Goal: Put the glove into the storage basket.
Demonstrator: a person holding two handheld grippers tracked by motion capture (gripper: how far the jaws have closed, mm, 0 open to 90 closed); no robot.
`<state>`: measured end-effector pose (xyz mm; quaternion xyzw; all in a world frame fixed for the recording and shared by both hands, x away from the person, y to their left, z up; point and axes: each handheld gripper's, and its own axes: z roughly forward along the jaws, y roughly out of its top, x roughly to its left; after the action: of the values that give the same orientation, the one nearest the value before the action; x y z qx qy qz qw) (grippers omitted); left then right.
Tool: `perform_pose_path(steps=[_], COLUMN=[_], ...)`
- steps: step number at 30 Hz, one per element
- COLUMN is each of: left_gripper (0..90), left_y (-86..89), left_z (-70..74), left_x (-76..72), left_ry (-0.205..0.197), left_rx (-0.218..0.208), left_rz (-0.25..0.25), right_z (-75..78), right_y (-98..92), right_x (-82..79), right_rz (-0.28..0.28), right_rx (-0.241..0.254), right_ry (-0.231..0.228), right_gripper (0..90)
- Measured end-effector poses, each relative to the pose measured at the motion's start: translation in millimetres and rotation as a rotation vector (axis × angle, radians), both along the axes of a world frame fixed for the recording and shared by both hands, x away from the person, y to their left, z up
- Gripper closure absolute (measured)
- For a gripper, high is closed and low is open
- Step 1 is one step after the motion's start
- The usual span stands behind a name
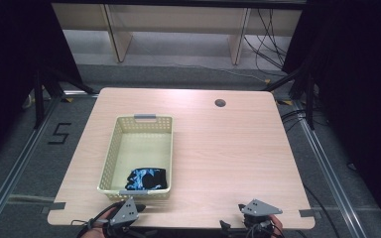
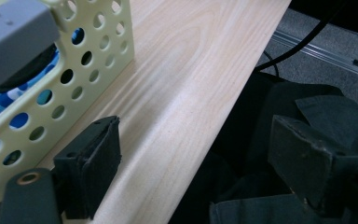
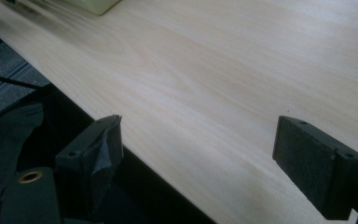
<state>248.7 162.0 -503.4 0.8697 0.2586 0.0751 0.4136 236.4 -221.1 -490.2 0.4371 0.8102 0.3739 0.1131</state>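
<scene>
Both grippers sit at the near table edge, jaws spread wide and holding nothing. Left gripper (image 1: 125, 214) is just in front of the pale yellow perforated basket (image 1: 110, 153); right gripper (image 1: 258, 213) is well apart from it, over bare tabletop (image 1: 228, 148).

The blue-and-black patterned cloth (image 1: 146, 179) lies bunched in the basket's near end, up against the near wall. In the left gripper view the basket wall (image 2: 81, 60) is just beside the left jaw's outer side, cloth (image 2: 0, 100) showing through the holes; the gap between the jaws straddles the table edge, nothing in it.

Risks as I judge them:
- left jaw is so close to the wall that a straight push forward hits the plastic and shoves the light basket across the table
- a reach over the rim at a low angle snags the grey handle (image 2: 14, 42)
- cloth is bunched, so a shallow pinch may take only a fold and drop it
- right gripper's inner jaw overhangs the edge; dipping it clips the table
</scene>
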Motion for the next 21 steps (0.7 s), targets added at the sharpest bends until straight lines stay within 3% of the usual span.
perform_pose_path(steps=[2,5,6,13,17,21], left_gripper=[16.5,16.4,16.4,16.3,16.3,16.3], left_y=[0.5,-0.6,0.0,-0.2,-1.5,0.1], left_z=[0.1,-1.0,-0.2,-0.8,-1.6,-0.5], left_x=[-0.5,-1.1,-0.9,-0.7,-1.2,-0.3], left_ry=[-0.013,0.011,-0.002,-0.001,0.009,-0.001], left_rx=[0.011,-0.004,0.016,0.018,-0.005,0.015], left_rz=[-0.013,-0.008,-0.009,-0.011,-0.005,-0.007], right_z=[-2.3,-4.7,-4.0,-4.3,-4.7,-6.3], right_y=[-0.2,0.0,-0.8,0.2,0.2,-1.6], right_x=[-0.2,-0.2,0.3,0.6,0.5,2.7], right_rz=[0.033,0.029,0.031,0.027,0.029,0.04], right_rx=[-0.029,-0.051,-0.06,-0.051,-0.053,-0.057], right_ry=[0.001,-0.006,0.009,0.03,0.033,0.02], right_gripper=[17.5,17.7,17.4,17.3,17.3,17.2])
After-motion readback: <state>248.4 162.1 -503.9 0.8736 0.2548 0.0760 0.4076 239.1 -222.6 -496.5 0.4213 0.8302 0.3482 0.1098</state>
